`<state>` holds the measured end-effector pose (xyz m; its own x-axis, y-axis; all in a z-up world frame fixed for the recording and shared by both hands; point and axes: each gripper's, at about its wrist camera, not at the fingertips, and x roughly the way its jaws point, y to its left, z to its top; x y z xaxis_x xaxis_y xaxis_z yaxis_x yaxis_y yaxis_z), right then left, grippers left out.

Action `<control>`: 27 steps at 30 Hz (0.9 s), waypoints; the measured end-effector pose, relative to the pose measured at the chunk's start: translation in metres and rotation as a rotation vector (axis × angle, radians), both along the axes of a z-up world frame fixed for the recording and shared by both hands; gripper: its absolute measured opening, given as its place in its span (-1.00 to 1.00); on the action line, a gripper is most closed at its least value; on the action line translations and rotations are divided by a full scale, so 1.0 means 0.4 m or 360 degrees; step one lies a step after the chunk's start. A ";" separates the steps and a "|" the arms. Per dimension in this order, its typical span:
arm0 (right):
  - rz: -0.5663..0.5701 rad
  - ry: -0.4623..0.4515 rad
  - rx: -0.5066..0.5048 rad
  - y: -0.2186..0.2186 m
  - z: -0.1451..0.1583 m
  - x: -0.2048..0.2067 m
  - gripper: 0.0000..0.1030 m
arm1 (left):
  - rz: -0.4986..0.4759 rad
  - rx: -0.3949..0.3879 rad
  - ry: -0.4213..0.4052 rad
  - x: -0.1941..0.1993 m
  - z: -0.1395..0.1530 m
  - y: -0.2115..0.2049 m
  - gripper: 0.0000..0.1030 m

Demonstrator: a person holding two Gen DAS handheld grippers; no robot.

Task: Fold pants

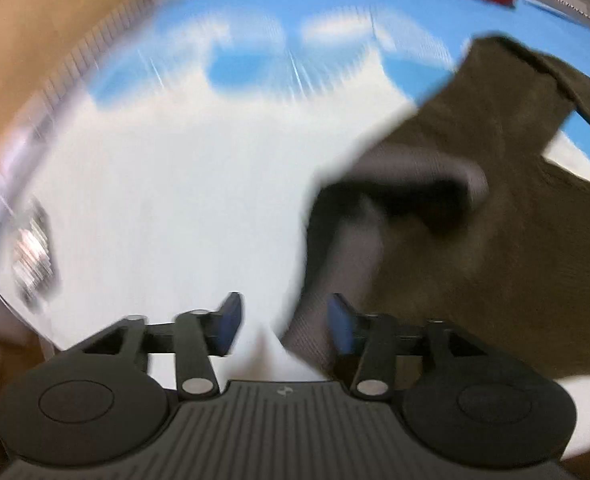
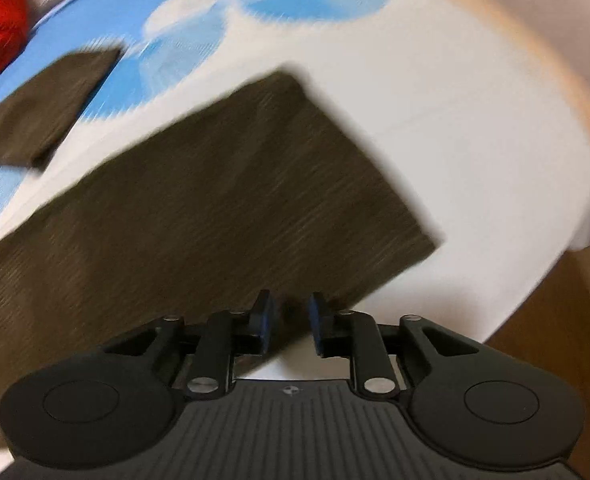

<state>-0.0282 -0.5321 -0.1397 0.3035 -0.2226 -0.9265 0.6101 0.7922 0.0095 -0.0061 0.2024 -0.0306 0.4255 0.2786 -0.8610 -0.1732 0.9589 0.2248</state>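
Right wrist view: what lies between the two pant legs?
Only bare blue-and-white sheet separates the far leg from the near leg, seen in the right wrist view.

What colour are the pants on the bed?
Dark olive-brown pants, plain with a fine ribbed texture; clearest in the right wrist view.

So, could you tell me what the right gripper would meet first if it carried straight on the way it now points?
Most likely the brown pants: the right gripper points down at the leg lying on the blue-and-white cloth, near its lower edge. The picture is blurred, so depth is uncertain.
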 end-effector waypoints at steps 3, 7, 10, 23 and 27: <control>-0.0088 -0.0212 -0.0122 -0.012 0.060 -0.009 -0.57 | -0.0034 -0.0110 -0.0173 0.011 0.042 -0.022 0.29; 0.0033 -0.0485 -0.0228 0.037 0.123 0.010 -0.55 | -0.0150 -0.0262 -0.0298 0.020 0.077 -0.085 0.37; 0.0224 -0.0543 -0.0391 0.113 0.151 0.045 -0.55 | -0.0181 -0.0279 -0.0382 0.018 0.084 -0.166 0.48; 0.0583 -0.0603 -0.0503 0.267 0.182 0.143 -0.36 | -0.0405 -0.0316 -0.0295 0.087 0.021 -0.413 0.48; 0.0610 -0.0592 -0.0505 0.273 0.175 0.149 -0.36 | -0.0436 -0.0300 -0.0291 0.087 0.018 -0.441 0.48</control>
<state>0.0316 -0.4230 -0.0699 0.7063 -0.2811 -0.6498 0.2828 0.9534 -0.1050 0.0285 0.0259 -0.0235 0.6138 -0.0225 -0.7891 0.0742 0.9968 0.0293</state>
